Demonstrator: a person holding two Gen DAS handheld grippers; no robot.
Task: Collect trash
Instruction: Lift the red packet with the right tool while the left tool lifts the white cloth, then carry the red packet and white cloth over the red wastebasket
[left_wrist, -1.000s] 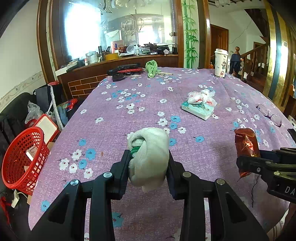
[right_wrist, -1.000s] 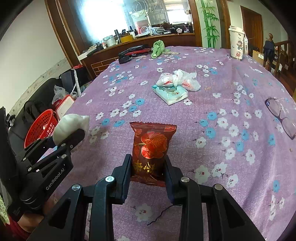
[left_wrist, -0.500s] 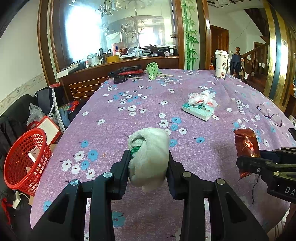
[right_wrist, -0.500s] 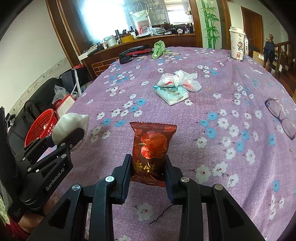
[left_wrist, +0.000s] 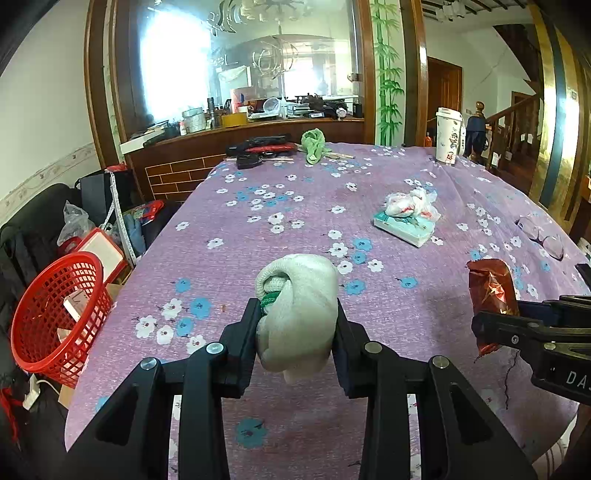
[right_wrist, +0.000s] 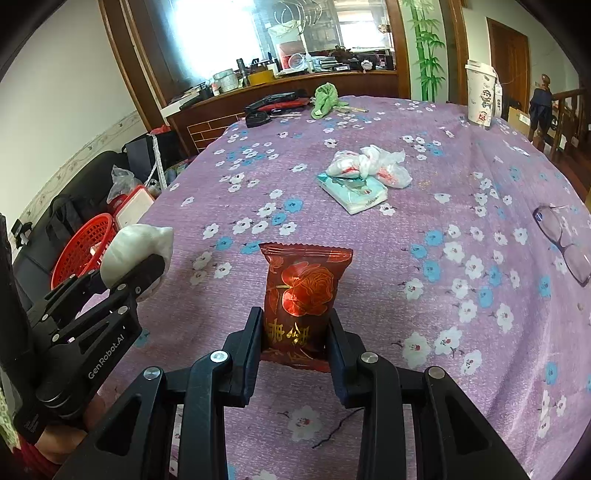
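Little moved since earlier frame; left gripper (left_wrist: 297, 321) pinches white wad (left_wrist: 297, 310), right gripper (right_wrist: 295, 332) pinches red wrapper (right_wrist: 301, 295), both above cloth (ready for carrying); basket (left_wrist: 55, 317) at 9 o'clock.

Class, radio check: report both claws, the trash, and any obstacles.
Left claw shut on white cloth wad. Right claw shut on red snack wrapper. Red basket beside table, path clear.

Daylight blazes through the glass partition (left_wrist: 236, 74), blowing out into white glare; fisheye bending curves the edges, corners vignette black.
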